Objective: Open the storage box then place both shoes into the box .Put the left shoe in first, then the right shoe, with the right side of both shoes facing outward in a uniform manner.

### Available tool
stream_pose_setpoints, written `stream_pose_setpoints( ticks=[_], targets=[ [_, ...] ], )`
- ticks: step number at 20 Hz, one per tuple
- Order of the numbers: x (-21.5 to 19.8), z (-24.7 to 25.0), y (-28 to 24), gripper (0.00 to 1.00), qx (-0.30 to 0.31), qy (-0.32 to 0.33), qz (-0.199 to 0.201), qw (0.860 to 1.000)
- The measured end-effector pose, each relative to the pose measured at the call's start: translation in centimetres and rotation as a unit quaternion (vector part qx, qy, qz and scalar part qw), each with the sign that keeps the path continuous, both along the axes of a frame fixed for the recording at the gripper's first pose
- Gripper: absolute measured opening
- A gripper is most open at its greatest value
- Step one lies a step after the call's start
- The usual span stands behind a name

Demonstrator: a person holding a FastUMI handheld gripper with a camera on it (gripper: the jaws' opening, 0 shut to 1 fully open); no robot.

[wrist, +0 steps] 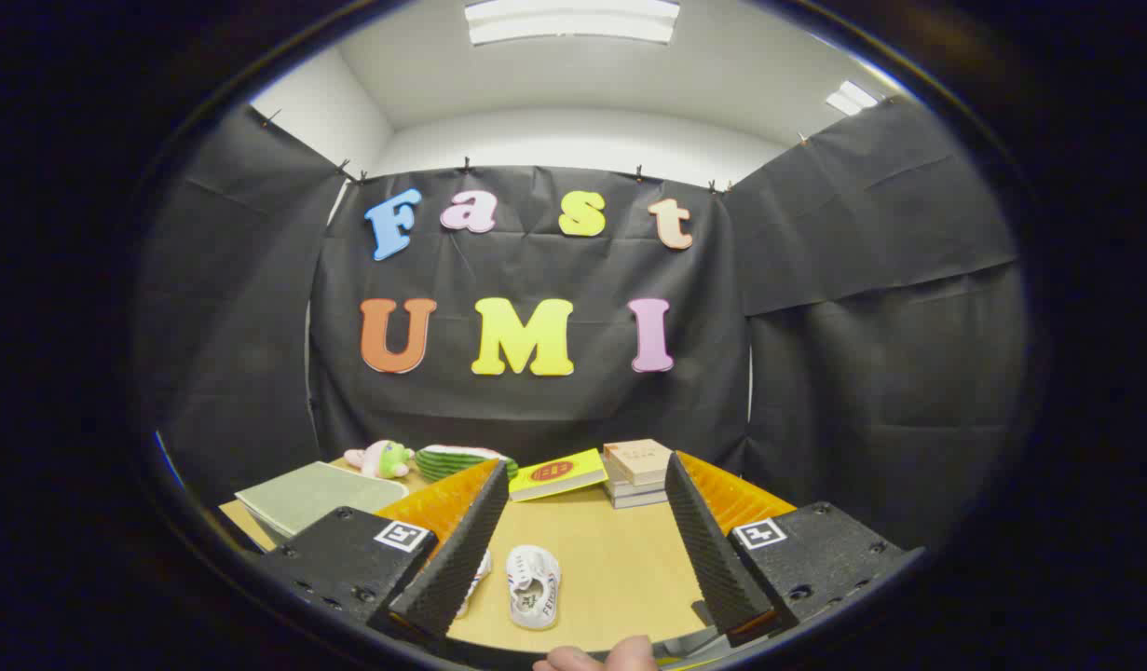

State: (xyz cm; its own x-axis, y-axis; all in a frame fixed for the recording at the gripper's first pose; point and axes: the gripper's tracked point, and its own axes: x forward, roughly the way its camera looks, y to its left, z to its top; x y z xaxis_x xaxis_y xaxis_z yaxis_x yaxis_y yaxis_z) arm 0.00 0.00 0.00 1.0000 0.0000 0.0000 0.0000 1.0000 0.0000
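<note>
— What is the gripper [582, 522] doing?

— It hangs above the light wooden tabletop [610, 559] with its two ribbed fingers [461, 550] spread wide and nothing between the pads. A person's fingertips [596, 657] show just behind it, at the near rim.

— And the shoes?

— One small white knit shoe with dark markings [533, 585] lies flat on the tabletop in the gap between the fingers, closer to the left one. A second white shoe [478, 576] peeks out from behind the left finger, just beside the first; most of it is hidden, so how it is turned cannot be told.

— What lies beyond the fingers?

— At the far side, near the black cloth wall, a short stack of pale books [636, 472], a yellow book with a red oval on its cover [557, 473], a green striped plush that looks like a watermelon slice [461, 459], and a small pink and green plush toy [380, 458]. A flat grey-green board [312, 494] sits to the left, possibly a folded box or lid.
</note>
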Motion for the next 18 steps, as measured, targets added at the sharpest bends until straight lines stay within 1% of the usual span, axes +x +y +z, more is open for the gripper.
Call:
stream_pose_setpoints(
  ticks=[4,11,18],
  targets=[
    [0.0,0.3,0.4,1.00,-0.013,-0.005,-0.001,1.000],
    [0.2,-0.3,1.1,1.00,0.001,0.005,0.010,1.000],
    [0.2,-0.1,1.4,1.00,-0.006,0.005,0.009,1.000]
  ],
)
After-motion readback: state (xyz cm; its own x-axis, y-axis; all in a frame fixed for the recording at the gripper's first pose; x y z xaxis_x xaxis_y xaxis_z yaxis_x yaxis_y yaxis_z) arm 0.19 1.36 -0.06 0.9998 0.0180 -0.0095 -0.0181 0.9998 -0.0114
